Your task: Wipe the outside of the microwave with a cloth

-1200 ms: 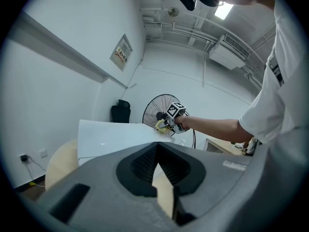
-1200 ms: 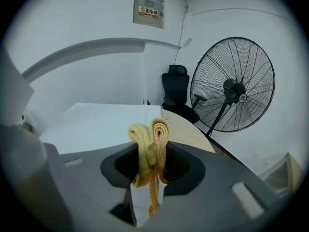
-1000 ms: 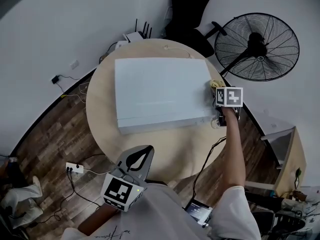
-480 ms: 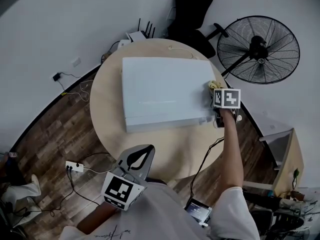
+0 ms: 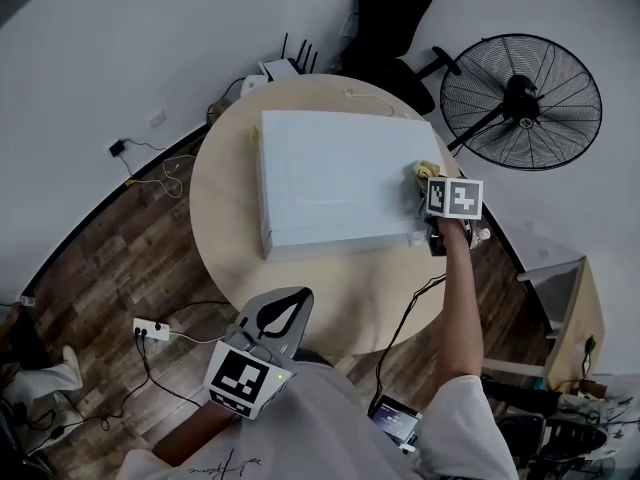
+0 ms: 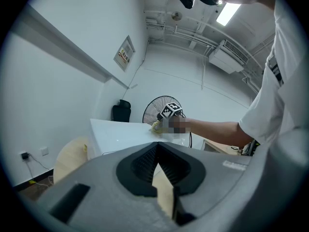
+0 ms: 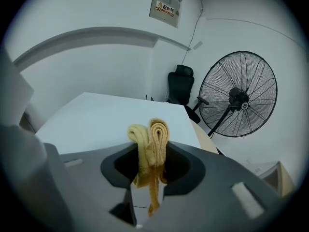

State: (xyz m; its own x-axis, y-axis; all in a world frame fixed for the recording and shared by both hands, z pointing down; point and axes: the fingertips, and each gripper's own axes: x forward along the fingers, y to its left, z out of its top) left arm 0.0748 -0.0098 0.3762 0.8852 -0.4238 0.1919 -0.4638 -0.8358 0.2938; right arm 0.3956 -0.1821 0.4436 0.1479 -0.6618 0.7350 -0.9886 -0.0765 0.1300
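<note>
In the head view, the white box-shaped microwave (image 5: 340,178) stands on the round pale wooden table (image 5: 225,183). The right gripper (image 5: 428,186) holds a folded yellow cloth (image 5: 422,170) at the right edge of its top, and the left gripper (image 5: 280,313) hangs near the person, well apart. In the left gripper view, its jaws are together with nothing between them. In the right gripper view, the jaws are clamped on the cloth over the white top, so I judge that wiping is under way there, and no picture shows which faces are already done.

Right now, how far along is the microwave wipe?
Done: the cloth is picked up, clamped in the right gripper. In hand: it sits at the right edge of the microwave top. Left: nothing shows which surfaces are wiped, so top, front and sides may all remain. The left gripper is shut and empty.
</note>
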